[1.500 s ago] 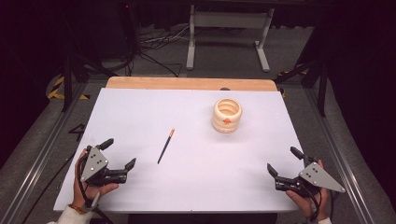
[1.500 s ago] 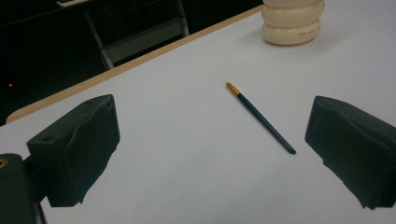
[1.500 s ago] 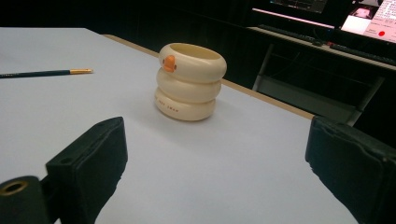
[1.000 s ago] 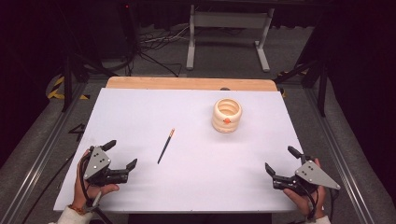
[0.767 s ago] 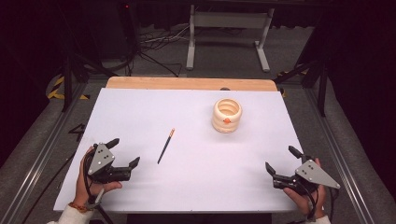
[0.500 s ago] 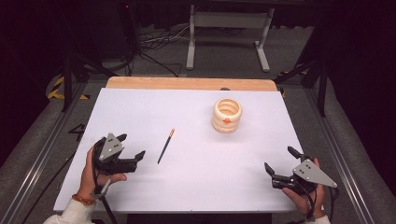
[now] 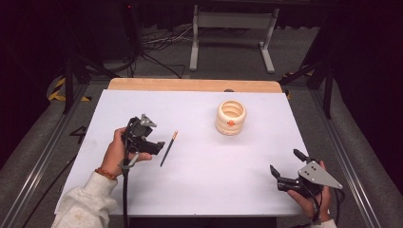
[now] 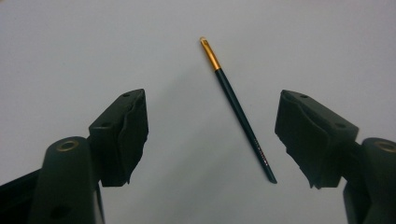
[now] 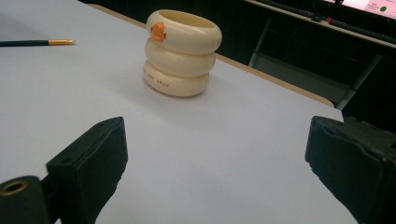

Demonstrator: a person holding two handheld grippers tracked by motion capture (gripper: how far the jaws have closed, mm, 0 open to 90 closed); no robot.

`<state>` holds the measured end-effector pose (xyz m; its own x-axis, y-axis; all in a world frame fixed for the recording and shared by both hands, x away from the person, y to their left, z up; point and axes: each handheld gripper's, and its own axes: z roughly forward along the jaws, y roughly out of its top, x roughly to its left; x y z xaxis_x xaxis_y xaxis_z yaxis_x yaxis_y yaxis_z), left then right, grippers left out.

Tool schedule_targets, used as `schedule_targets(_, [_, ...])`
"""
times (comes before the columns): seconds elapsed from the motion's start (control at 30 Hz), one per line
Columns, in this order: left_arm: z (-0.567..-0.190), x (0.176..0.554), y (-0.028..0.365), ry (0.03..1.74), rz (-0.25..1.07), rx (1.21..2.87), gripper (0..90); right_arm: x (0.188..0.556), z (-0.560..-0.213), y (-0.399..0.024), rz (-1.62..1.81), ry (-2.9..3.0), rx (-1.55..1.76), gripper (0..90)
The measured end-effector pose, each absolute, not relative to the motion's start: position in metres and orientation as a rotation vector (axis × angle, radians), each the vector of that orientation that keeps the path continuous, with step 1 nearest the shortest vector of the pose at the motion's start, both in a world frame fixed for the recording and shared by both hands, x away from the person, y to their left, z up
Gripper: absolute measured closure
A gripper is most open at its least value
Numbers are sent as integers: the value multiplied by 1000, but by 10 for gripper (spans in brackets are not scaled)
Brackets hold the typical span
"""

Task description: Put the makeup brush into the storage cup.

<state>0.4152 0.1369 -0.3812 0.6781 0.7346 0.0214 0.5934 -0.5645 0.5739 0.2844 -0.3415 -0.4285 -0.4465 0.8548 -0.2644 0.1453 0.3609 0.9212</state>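
Left gripper [image 8: 210, 135] fingers [image 8: 123, 135] apart, just been narrowing, with nothing pressed between them; poised above the brush [image 8: 236, 105], whose dark handle lies slantwise in the gap between the pads, gold ferrule pointing away. Seen from the high view, left gripper [image 7: 151, 144] just beside the brush [image 7: 168, 148], on its left, held in a hand [image 7: 119, 152] with a pale sleeve. Right gripper [image 7: 285, 168] fingers [image 9: 91, 161] wide apart and empty, hovering low at the near right corner, well apart from the brush.

Judged by this: reach nearly finished, pinch not yet made. Brush flat on the worktop, untouched. Left to do: lowering, closing on the handle, lifting, and probably carrying it over to the cream ringed holder [image 7: 231, 117], which stands upright and looks empty toward the far right of the sheet, orange mark [image 9: 158, 31] on its top ring.

Worktop [image 7: 199, 190] covered in a plain white sheet, a strip of bare wood [image 7: 190, 84] along the far edge. Beyond it, grey floor, a tangle of cables [image 7: 157, 42], the legs of a metal stand [image 7: 230, 33], and darkness all around.
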Motion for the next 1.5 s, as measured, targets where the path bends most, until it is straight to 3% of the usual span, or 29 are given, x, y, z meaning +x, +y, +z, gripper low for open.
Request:
schedule_targets(0.13, [-390, 439, 119, 1084, 211, 2457, 337, 285, -430, -341, 1125, 1837, 877, 66])
schedule_targets(0.63, [-410, 485, 97, 1276, 30, 2522, 512, 286, -431, -341, 1108, 1849, 871, 68])
schedule_targets(0.97, [-421, 493, 88, 1310, 12, 2575, 555, 287, -432, -342, 1109, 1854, 879, 69])
schedule_targets(1.17, [-423, 494, 84, 1295, 89, 2632, 731, 288, -432, -342, 1107, 1855, 883, 70])
schedule_targets(1.37, [-423, 495, 80, 1242, 108, 2685, 832, 288, -432, -342, 1103, 1857, 882, 71])
schedule_targets(1.5, [-423, 495, 80, 1211, 107, 2698, 835, 288, -432, -343, 1102, 1856, 886, 71])
